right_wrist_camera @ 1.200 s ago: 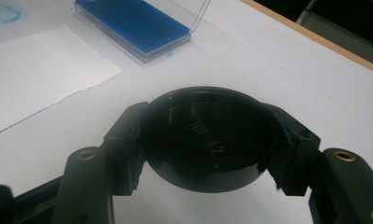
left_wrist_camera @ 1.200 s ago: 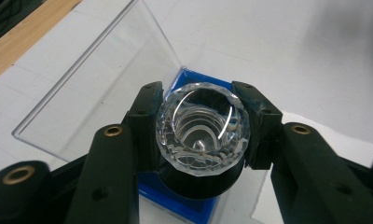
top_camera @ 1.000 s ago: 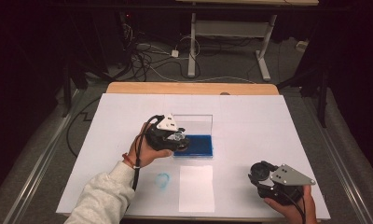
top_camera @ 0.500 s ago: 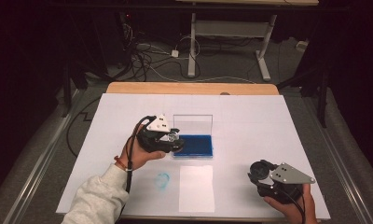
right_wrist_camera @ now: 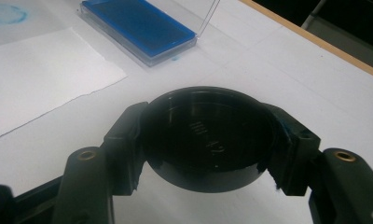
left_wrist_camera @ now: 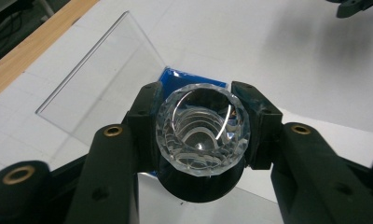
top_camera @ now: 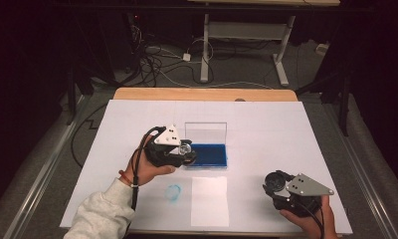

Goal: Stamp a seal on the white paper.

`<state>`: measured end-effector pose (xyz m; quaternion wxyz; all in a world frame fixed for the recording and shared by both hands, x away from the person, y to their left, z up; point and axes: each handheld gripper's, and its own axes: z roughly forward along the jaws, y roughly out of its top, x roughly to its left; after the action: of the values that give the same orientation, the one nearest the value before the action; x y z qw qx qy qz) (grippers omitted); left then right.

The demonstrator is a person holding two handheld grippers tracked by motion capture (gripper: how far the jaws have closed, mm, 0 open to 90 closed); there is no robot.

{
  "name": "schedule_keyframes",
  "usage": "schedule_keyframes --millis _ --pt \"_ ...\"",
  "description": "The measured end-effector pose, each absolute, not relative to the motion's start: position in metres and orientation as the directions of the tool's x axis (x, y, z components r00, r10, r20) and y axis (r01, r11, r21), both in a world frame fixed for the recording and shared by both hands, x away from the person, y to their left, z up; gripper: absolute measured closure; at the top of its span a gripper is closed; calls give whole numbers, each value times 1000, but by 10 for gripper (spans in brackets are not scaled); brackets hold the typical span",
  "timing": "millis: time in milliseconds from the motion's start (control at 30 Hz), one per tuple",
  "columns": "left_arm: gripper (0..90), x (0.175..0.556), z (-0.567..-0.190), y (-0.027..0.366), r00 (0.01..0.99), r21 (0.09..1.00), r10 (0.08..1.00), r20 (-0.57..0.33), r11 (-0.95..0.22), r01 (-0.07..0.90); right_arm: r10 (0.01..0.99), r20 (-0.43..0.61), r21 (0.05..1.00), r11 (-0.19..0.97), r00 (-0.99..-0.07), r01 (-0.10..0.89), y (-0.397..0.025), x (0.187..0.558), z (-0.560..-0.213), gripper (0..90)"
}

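My left gripper (top_camera: 183, 150) is shut on a round stamp with a faceted clear top (left_wrist_camera: 202, 128) and a black base, and holds it just left of a blue ink pad (top_camera: 207, 154) in a clear case with its lid (top_camera: 205, 133) standing open. In the left gripper view the blue pad (left_wrist_camera: 175, 79) shows just beyond the stamp. My right gripper (top_camera: 275, 183) sits at the table's front right, shut on a round black cap (right_wrist_camera: 208, 137). The blue pad (right_wrist_camera: 138, 25) lies farther off in the right gripper view.
A white sheet of paper (top_camera: 209, 200) lies near the front edge, with a faint blue round print (top_camera: 173, 192) on the table covering to its left. The table's wooden rim (top_camera: 202, 94) runs along the back. Cables lie on the floor beyond.
My left gripper has shifted a little left and toward me with the stamp, away from the ink pad. The right gripper has stayed put.
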<state>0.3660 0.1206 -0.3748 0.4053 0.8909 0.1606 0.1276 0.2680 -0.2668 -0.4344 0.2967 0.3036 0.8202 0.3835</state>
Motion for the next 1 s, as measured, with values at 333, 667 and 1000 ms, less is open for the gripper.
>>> schedule_keyframes --millis 333,667,1000 --pt "547 354 -373 117 935 768 340 100 -624 145 715 -261 805 532 -649 263 -264 269 -436 382" --pt "547 330 -382 90 959 748 257 119 -659 83 711 -261 804 535 -653 260 -262 266 -436 382" --pt "547 308 -401 67 978 708 175 114 -705 44 706 -261 804 536 -658 257 -262 265 -436 381"
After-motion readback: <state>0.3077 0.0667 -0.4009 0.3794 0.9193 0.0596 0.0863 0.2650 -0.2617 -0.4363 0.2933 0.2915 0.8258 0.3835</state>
